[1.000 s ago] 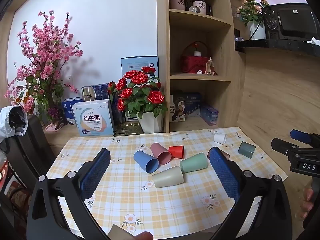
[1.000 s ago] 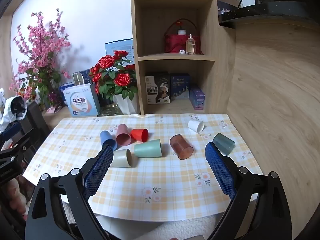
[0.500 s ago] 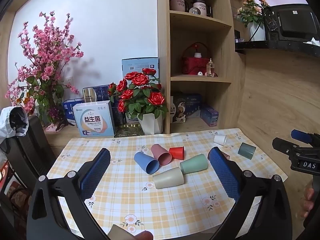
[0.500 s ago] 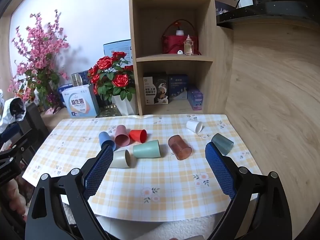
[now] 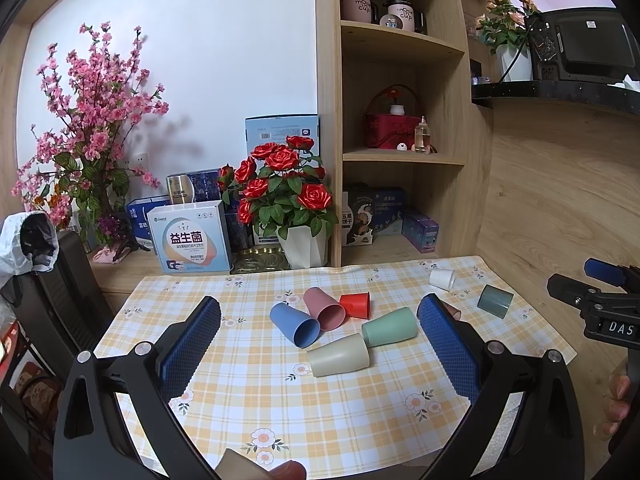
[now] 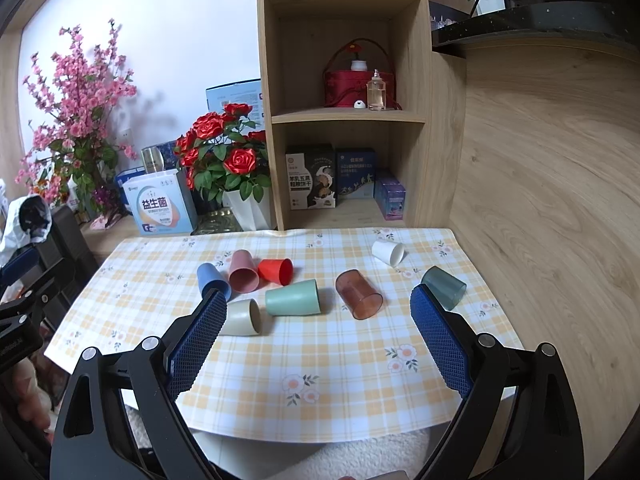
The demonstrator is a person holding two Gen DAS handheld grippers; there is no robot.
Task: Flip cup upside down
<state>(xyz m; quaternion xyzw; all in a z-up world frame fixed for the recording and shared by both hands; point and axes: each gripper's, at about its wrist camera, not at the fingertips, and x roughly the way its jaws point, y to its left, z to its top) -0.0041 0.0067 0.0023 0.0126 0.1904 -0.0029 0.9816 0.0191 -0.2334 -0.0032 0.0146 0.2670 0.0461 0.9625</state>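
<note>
Several cups lie on their sides on the checked tablecloth [image 6: 320, 360]: a blue cup [image 6: 211, 279], a pink cup [image 6: 243, 271], a red cup [image 6: 276, 271], a beige cup [image 6: 242, 317], a mint green cup [image 6: 293, 298], a clear brown cup [image 6: 358, 294], a white cup [image 6: 387, 252] and a dark teal cup [image 6: 444, 286]. My left gripper [image 5: 318, 322] is open and empty, held above the table's near edge. My right gripper [image 6: 318, 316] is open and empty, also short of the cups. The same cups show in the left wrist view, such as the beige cup [image 5: 339, 355].
A white pot of red roses [image 6: 224, 160], a boxed product [image 6: 160, 204] and pink blossoms [image 6: 76, 120] stand behind the table. A wooden shelf unit [image 6: 344, 120] holds boxes and a red basket. A wooden wall [image 6: 540, 200] bounds the right side. A dark chair [image 5: 68, 280] stands left.
Both grippers have drifted very slightly; the views shift a little. No cup has moved and both grippers stay open.
</note>
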